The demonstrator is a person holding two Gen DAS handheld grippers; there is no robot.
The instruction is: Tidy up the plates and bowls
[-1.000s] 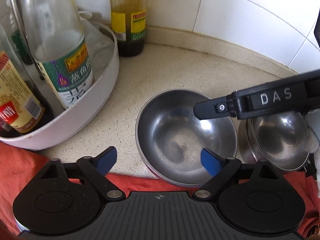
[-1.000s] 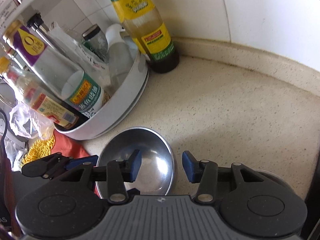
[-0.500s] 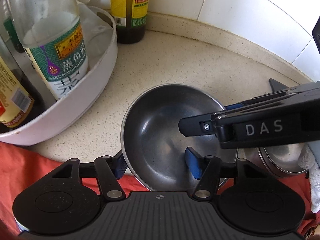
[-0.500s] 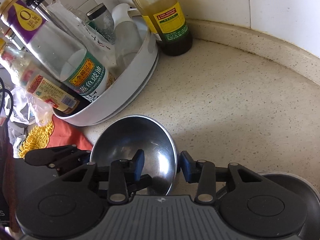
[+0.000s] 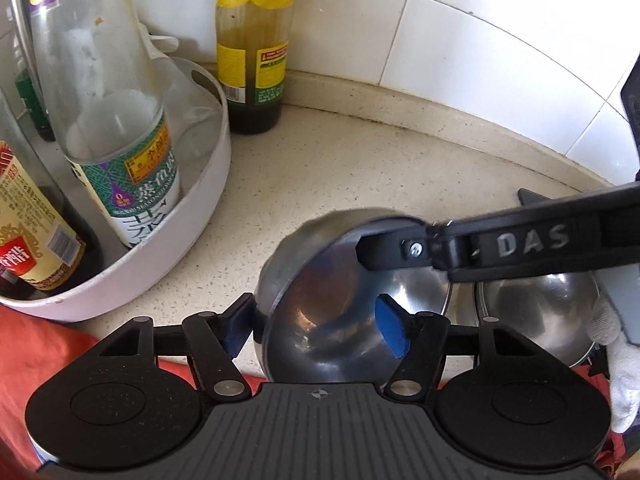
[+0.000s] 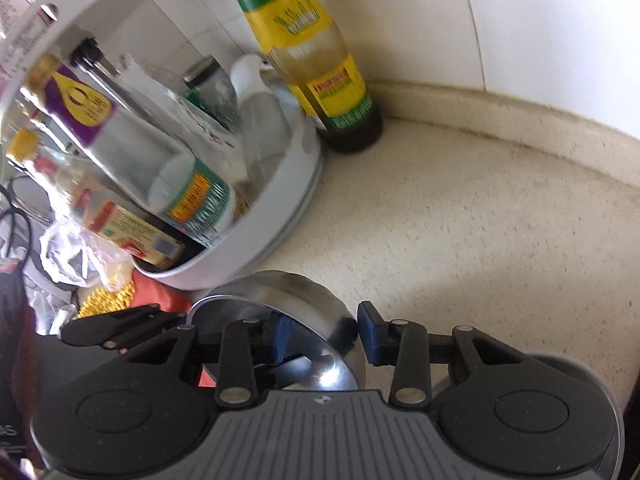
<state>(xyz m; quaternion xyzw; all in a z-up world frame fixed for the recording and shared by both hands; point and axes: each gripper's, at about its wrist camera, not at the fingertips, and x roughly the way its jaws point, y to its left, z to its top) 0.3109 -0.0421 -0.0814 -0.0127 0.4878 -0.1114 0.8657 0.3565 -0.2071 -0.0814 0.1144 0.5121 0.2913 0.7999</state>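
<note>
A steel bowl [image 5: 340, 320] hangs tilted over the counter's front edge, its left side raised. My right gripper [image 6: 324, 336] is shut on that bowl [image 6: 304, 292], one pad inside and one outside its wall. In the left wrist view its fingers [image 5: 520, 244] reach in from the right across the rim. My left gripper [image 5: 316, 332] has the bowl's near-left wall between its jaws, which are opening. The left pad is by the outer wall and the right pad stands free inside. A second steel bowl [image 5: 540, 312] sits to the right.
A white round tray [image 5: 192, 240] of sauce bottles stands at the left. A dark sauce bottle [image 5: 252, 60] stands against the tiled wall. An orange cloth [image 5: 24, 344] lies along the counter's front edge. A white-gloved hand [image 5: 620, 360] is at the right edge.
The bowl lay flat on the counter and now hangs tipped up. The right gripper closed on its right rim. The left gripper went from wide open to narrow around the near-left wall.
</note>
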